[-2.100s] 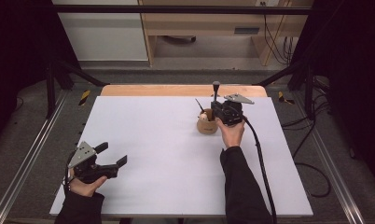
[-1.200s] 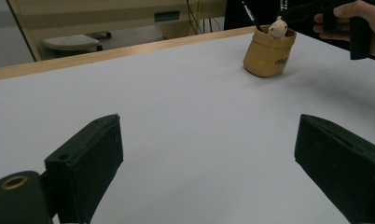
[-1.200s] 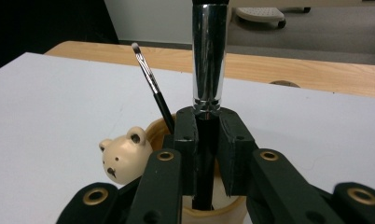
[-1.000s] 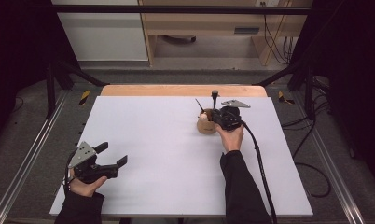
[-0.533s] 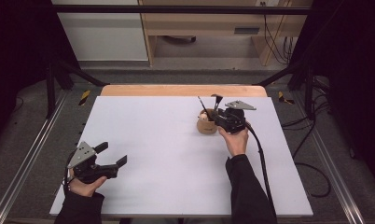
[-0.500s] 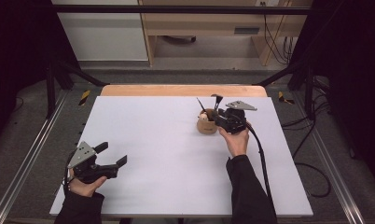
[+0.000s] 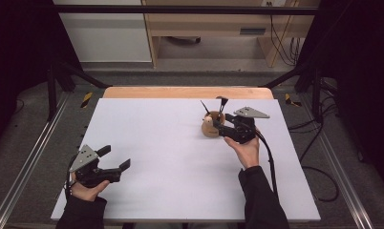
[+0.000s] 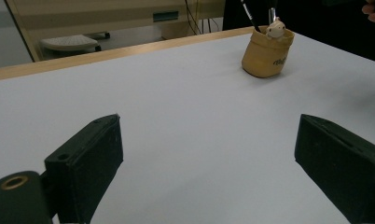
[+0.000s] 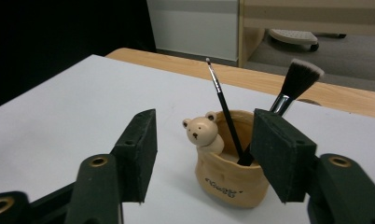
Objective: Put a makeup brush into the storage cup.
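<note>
A tan bear-shaped pot (image 7: 210,128) stands on the white table (image 7: 171,143), right of centre toward the back. A thin black brush (image 7: 204,107) and a fat makeup brush (image 7: 222,102) lean in it. My right gripper (image 7: 219,129) is just right of the pot. Its jaws have just been opening, and the pads touch nothing. In the right gripper view the pot (image 9: 230,175), thin brush (image 9: 220,100) and fat brush (image 9: 300,77) sit just beyond the spread jaws of my right gripper (image 9: 209,151). My left gripper (image 7: 116,157) rests open at the front left, with the pot (image 8: 266,53) far ahead of it.
A bare wooden strip (image 7: 185,92) runs along the table's far edge. Metal rails (image 7: 32,157) flank both sides, and a cable (image 7: 271,167) trails from the right gripper toward the front. Open white surface lies between the two grippers.
The right gripper, earlier shut on the fat brush's handle held upright over the pot, has let it go and drawn back slightly. The brush now leans in the pot. The left hand stayed put.
</note>
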Tool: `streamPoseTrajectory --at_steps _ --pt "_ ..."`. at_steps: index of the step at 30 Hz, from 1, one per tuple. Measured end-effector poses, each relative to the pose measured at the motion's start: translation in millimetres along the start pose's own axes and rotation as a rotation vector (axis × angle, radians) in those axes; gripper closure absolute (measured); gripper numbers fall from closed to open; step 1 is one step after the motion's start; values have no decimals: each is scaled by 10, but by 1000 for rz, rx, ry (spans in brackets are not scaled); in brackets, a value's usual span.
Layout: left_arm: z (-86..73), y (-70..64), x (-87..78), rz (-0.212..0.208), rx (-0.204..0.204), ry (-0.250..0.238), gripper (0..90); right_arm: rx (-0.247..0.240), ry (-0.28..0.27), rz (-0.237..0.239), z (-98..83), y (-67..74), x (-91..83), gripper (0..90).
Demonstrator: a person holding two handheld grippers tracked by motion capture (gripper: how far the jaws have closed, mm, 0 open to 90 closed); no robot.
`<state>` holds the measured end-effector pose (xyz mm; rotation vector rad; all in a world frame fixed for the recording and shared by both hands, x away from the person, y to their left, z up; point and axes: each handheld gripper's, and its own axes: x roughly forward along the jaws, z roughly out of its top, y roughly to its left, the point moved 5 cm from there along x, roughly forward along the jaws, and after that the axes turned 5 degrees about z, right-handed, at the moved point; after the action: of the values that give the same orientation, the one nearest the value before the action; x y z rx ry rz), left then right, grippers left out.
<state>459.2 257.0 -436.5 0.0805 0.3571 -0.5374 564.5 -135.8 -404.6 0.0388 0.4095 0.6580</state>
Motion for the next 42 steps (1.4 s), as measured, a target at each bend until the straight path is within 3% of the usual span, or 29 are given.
streamPoseTrajectory --at_steps 11,22,42 --pt "-4 2 3 1 -2 3 72 -21 6 14 -123 34 -223 225" --pt "-6 -1 5 0 -8 2 68 -31 -21 27 -177 76 -471 124" --pt "-14 -8 11 0 -5 11 64 -46 -16 49 -367 121 -752 67"
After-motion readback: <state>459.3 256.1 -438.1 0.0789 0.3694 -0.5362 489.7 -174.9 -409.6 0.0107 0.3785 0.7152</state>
